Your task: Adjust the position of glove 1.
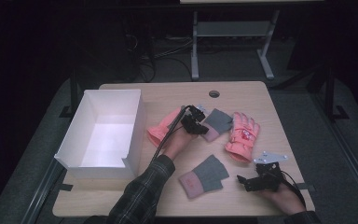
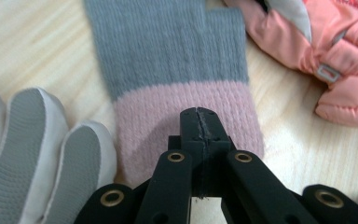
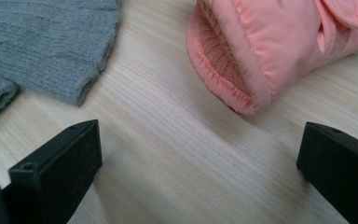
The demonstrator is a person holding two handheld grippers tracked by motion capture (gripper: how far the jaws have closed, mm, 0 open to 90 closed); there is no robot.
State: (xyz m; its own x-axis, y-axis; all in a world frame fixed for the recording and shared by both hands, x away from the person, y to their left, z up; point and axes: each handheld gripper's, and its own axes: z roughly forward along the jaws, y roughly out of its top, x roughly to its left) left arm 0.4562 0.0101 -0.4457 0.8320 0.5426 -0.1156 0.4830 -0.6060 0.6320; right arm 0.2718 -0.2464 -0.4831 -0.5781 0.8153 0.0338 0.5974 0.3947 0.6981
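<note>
My left gripper [image 1: 200,127] [image 2: 199,119] is shut, its tips pinching the pink cuff of a grey and pink knit glove [image 1: 218,120] [image 2: 177,60] that lies flat mid-table. A second knit glove [image 1: 204,176] [image 3: 42,42] lies nearer the front. One pink ski glove [image 1: 243,136] [image 2: 335,51] [image 3: 270,46] lies right of centre. Another ski glove [image 1: 161,128] lies beside my left hand, its white and grey fingers [image 2: 28,140] showing. My right gripper [image 1: 242,183] [image 3: 198,172] rests open above bare wood near the front right, between the second knit glove and the ski glove's cuff.
An open white box [image 1: 81,126] stands on the left part of the wooden table [image 1: 168,93]. A round cable hole [image 1: 214,94] sits near the far edge. Bare wood lies along the front edge and at the far right.
</note>
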